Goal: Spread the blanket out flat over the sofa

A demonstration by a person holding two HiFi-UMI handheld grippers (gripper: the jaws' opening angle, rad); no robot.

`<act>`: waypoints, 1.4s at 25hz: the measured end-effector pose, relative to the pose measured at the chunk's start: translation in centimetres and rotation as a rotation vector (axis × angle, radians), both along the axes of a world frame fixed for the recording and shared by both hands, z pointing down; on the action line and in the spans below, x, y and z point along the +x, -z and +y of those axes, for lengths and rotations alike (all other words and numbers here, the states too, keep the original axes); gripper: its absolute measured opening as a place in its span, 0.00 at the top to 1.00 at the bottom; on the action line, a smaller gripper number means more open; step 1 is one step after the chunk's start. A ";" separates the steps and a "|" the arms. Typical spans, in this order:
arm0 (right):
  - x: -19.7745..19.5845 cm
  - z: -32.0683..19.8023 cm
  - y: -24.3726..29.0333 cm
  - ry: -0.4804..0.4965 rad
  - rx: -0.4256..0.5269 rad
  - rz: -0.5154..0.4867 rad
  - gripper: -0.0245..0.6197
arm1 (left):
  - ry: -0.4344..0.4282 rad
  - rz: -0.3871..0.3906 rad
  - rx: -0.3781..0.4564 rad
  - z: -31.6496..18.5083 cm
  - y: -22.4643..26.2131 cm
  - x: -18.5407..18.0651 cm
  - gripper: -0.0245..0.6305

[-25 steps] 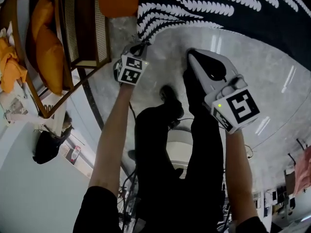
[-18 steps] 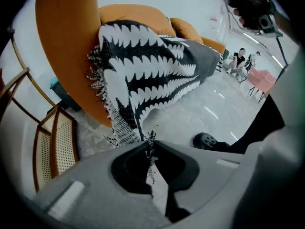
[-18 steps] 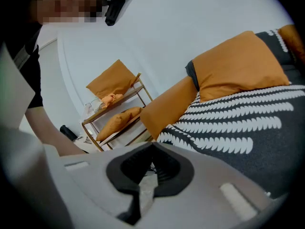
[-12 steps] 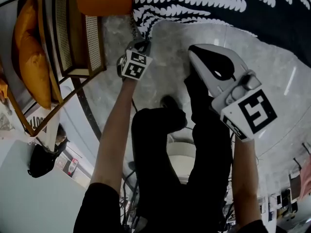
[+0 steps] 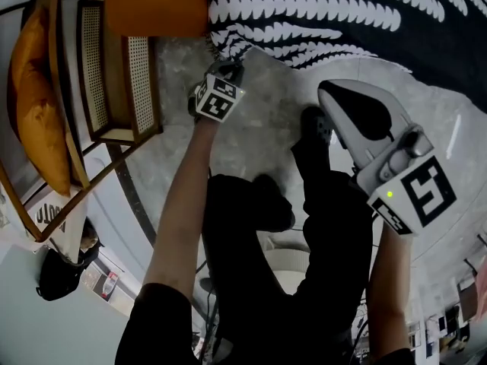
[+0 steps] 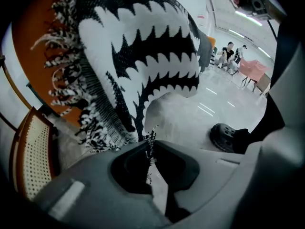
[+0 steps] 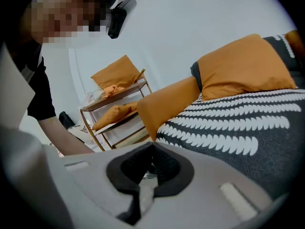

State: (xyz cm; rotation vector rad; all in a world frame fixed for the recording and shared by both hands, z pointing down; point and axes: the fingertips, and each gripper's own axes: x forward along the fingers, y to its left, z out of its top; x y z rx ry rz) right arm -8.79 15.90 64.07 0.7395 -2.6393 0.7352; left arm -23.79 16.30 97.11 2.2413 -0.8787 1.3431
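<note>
Lowered since before, the left fingers [image 6: 90,175] are clamped on the fringed edge of the soft, limp blanket [image 6: 143,56], while the right fingers [image 7: 214,175] are closed empty.

Black-and-white blanket [image 5: 319,6] lies over the orange sofa [image 5: 156,2], which stands on marble floor [image 5: 259,120]

The marble floor [image 5: 266,131] is looked down on steeply from the head, the black-and-white blanket [image 5: 319,14] lying at the top edge; the blanket is faced very closely in the left gripper view; it is seen from low, across the sofa [image 7: 169,104], in the right gripper view; the rattan shelf rack [image 5: 114,74] is shared by all three.
</note>
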 end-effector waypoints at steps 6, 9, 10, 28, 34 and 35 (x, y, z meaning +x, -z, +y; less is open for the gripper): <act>-1.1 -0.6 -1.5 0.007 0.021 0.027 0.96 | -0.049 0.001 -0.033 0.3 -4.4 -0.1 0.94; -1.2 -0.8 -1.3 0.007 0.027 0.037 0.96 | -0.038 0.038 -0.024 -0.1 -4.8 0.5 0.94; -1.3 -0.8 -1.3 0.008 0.026 0.037 0.96 | -0.038 0.044 -0.029 -0.2 -4.9 0.6 0.94; -0.5 1.5 0.4 0.056 -0.043 0.040 0.96 | 0.008 0.021 -0.044 0.7 -2.7 1.2 0.94; 0.3 2.0 4.7 0.046 -0.080 0.033 0.96 | 0.017 0.011 -0.093 4.1 1.6 1.3 0.83; 0.5 1.7 5.0 0.045 -0.088 0.030 0.96 | 0.019 0.008 -0.103 4.5 1.9 1.3 0.83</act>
